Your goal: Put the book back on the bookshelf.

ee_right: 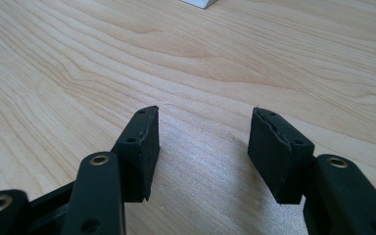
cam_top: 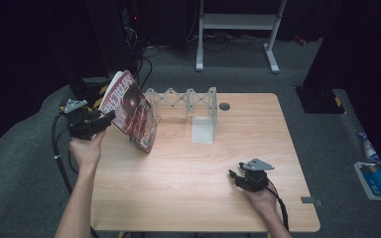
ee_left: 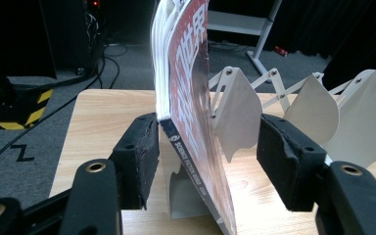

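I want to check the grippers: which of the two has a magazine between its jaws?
The left gripper: the magazine stands between its jaws, against one pad and apart from the other. The right gripper rests open over the bare table.

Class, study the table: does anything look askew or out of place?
Yes. The magazine is not upright in the white expanding rack: it leans steeply at the rack's left end, lower corner near the table. It sits between the left gripper's jaws, one pad touching its spine, the other apart.
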